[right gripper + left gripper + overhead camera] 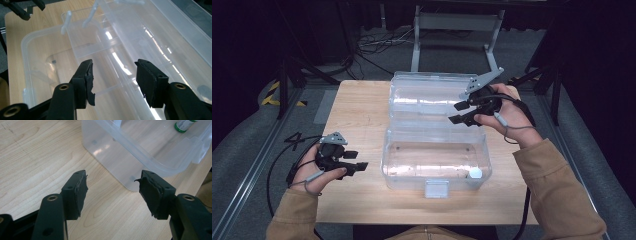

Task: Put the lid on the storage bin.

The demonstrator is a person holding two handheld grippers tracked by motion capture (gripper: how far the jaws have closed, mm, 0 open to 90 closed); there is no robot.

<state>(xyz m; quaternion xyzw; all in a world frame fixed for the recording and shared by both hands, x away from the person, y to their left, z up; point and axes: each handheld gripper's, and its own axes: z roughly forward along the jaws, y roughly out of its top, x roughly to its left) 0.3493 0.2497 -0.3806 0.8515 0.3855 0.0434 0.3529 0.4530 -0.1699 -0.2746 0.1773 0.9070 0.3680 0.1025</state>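
Observation:
A clear plastic box (392, 167) stands open in the middle of the wooden table (357, 107), its lid (432, 95) laid back behind it. A small white-capped bottle (475, 173) lies in the box's front right corner; the left gripper view shows its green and white end (183, 124). My left gripper (357, 161) is open and empty, low over the table just left of the box (120, 157). My right gripper (457, 112) hovers open and empty above the right side of the lid (175, 32), near the hinge line.
A white latch (436, 189) sticks out from the box's front wall. Bare wood lies left of the box and along the front edge. Behind the table are a grey metal stand (457, 22) and cables (377, 45) on the floor.

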